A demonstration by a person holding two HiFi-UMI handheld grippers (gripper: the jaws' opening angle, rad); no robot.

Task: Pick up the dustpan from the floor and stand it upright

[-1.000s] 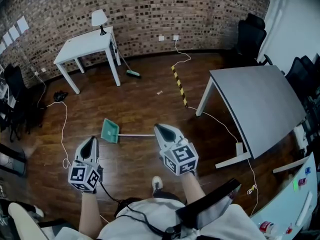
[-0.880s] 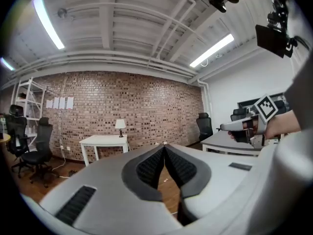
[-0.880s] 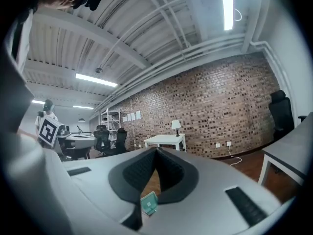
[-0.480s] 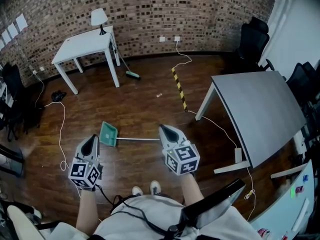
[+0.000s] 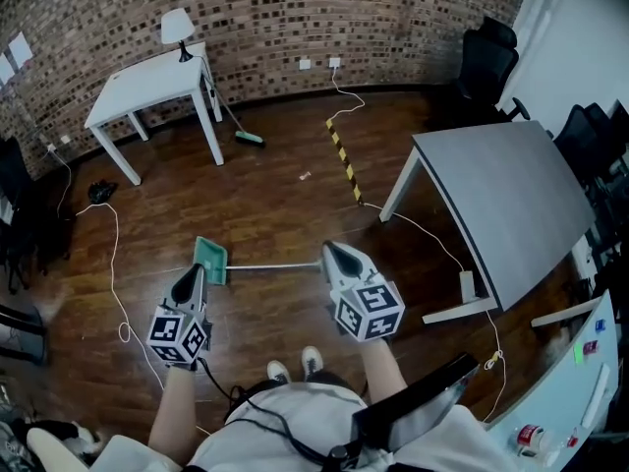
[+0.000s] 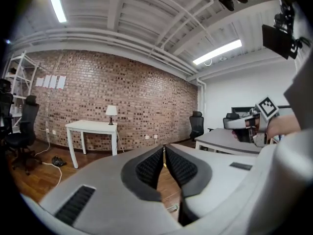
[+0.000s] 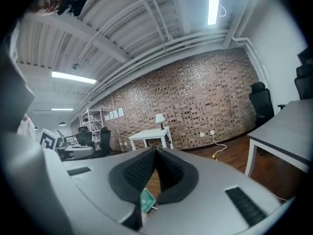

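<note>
A green dustpan (image 5: 210, 261) lies flat on the wooden floor, its thin silver handle (image 5: 275, 265) running off to the right. My left gripper (image 5: 194, 270) hovers just below the pan's near edge. Its jaws are opening and stand a narrow slit apart with nothing between them (image 6: 164, 147). My right gripper (image 5: 329, 248) hangs by the free end of the handle, shut and empty (image 7: 156, 151). In the right gripper view the dustpan (image 7: 147, 200) shows low down, beneath the closed jaws.
A white table (image 5: 147, 87) with a lamp (image 5: 177, 28) stands at the brick wall, a broom (image 5: 241, 131) leaning on it. A grey table (image 5: 491, 195) fills the right. White cables (image 5: 108, 254) and a yellow-black strip (image 5: 344, 160) cross the floor. My shoes (image 5: 295, 365) are below.
Both grippers have come lower and nearer the dustpan. The left one slid right toward the pan; the right one now sits at the handle's end. Both shoes now show.
</note>
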